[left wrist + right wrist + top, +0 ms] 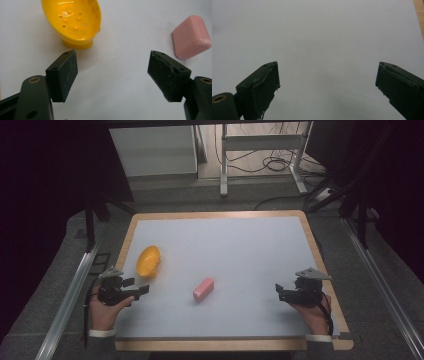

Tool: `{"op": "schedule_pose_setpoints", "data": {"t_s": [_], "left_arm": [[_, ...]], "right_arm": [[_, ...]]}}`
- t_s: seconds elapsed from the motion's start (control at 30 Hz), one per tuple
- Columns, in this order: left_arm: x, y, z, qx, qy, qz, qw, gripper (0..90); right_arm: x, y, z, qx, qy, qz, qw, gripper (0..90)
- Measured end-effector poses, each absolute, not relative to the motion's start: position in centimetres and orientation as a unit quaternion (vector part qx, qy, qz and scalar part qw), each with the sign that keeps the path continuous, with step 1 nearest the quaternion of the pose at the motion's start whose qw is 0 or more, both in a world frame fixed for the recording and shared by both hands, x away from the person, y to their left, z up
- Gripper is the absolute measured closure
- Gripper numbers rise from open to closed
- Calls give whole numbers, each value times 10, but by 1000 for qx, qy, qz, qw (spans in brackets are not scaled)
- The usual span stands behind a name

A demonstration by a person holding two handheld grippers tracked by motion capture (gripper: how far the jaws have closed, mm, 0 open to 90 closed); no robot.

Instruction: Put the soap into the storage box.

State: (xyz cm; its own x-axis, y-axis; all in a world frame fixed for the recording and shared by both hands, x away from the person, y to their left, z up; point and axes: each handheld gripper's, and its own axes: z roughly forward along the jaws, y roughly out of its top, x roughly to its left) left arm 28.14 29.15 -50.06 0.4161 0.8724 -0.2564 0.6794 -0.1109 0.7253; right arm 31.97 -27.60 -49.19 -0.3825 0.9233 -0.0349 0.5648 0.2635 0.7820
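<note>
A yellow oval dish (148,260) with small holes in its floor lies tilted on the white table top at the left; the left gripper view has the same dish (73,22) just beyond the jaws. A pink soap-like bar (203,289) rests near the table's middle, and that bar (191,37) sits at the upper right of the left gripper view. My left gripper (136,286) is held just below the dish, open, with nothing between its jaws (112,72). At the right side my right gripper (280,292) hovers over bare table, open and empty (327,85).
The table (225,235) has a wooden rim (320,255) around the white surface. Metal rails (70,295) run along both sides. Beyond the far edge stand a desk frame (260,150) and loose cables on the floor.
</note>
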Motion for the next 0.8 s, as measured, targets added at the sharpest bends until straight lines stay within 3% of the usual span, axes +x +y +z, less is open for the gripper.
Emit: {"op": "schedule_pose_setpoints", "data": {"t_s": [0.8], "left_arm": [[276, 280, -496, 744, 526, 121, 395, 264]], "right_arm": [[316, -293, -491, 503, 741, 368, 248, 62]]}}
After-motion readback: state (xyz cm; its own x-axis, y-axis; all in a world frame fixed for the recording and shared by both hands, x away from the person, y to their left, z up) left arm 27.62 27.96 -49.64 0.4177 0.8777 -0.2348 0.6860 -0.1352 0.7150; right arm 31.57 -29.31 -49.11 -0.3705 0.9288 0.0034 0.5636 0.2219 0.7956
